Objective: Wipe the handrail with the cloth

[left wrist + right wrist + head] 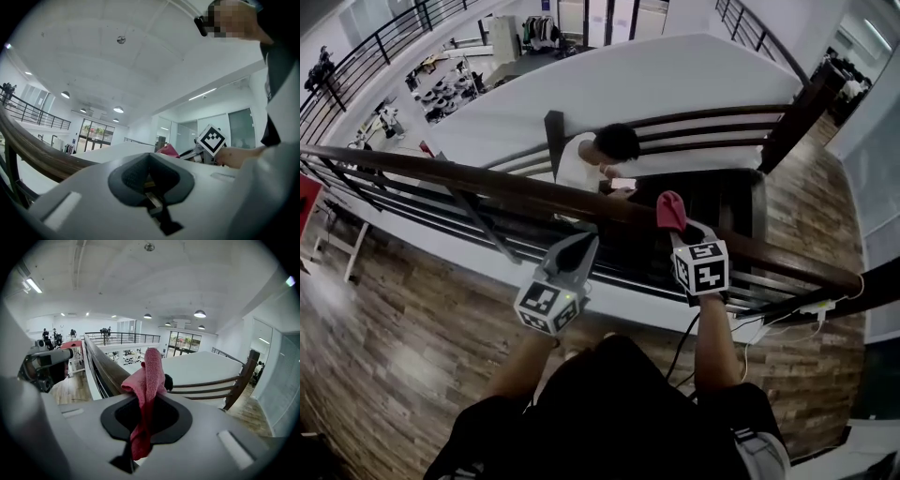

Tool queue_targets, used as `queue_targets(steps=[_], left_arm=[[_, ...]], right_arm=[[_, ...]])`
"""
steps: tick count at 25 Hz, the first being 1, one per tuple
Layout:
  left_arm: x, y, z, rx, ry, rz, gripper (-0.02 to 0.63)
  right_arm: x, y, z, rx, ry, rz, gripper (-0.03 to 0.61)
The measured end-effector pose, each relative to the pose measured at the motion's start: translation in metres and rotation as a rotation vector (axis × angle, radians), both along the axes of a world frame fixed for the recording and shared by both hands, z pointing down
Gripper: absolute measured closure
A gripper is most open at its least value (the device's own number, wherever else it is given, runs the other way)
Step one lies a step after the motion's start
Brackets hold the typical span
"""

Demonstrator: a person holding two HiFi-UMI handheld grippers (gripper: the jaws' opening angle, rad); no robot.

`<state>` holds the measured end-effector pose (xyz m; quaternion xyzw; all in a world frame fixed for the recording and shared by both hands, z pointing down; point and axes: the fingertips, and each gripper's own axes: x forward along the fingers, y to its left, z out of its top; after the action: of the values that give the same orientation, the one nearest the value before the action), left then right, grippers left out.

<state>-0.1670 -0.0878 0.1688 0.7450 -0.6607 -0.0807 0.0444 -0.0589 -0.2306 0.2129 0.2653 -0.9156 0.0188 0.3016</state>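
Right claw (pixel 145 420) is clamped on the cloth (pixel 149 376), a pink-red rag pinched mid-fold, with a bunched wad sticking up past the tips and a tail hanging down between the jaws. Left claw (pixel 150 183) has its jaws closed together with nothing between them, and sits just beside the right one on the near side of the handrail (pixel 487 183). In the head view the cloth is right at the rail's top edge, above the stairwell; can't tell if it actually touches the wood. A person (pixel 605 150) is on the stairs below.

Cloth looks soft, light and floppy with a knit texture, so it should drape and conform to the rounded rail, and it may drag and bunch up rather than slide. The current hold near the middle looks OK, since the free wad past the tips is what should press on the wood. The rail is dark polished wood, stiff and fixed, probably slick. If the grip slackens the rag could drop down the stairwell. The wipe looks about to start or barely begun
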Motion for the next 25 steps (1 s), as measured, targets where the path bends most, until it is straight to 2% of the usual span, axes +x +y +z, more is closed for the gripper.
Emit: queue_targets(steps=[4, 9, 14, 25], left_arm=[[0.000, -0.011, 0.003, -0.006, -0.006, 0.007, 0.614], [-0.001, -0.023, 0.003, -0.004, -0.016, 0.012, 0.614], [-0.011, -0.027, 0.003, 0.006, -0.019, 0.005, 0.614], [-0.060, -0.019, 0.003, 0.001, -0.034, 0.063, 0.614]], right_arm=[[-0.006, 0.011, 0.001, -0.015, -0.004, -0.047, 0.537], [-0.016, 0.022, -0.002, 0.018, 0.030, -0.112, 0.537], [-0.022, 0.024, -0.002, -0.027, 0.033, -0.146, 0.537], [-0.056, 0.035, -0.002, -0.028, 0.032, -0.077, 0.537]])
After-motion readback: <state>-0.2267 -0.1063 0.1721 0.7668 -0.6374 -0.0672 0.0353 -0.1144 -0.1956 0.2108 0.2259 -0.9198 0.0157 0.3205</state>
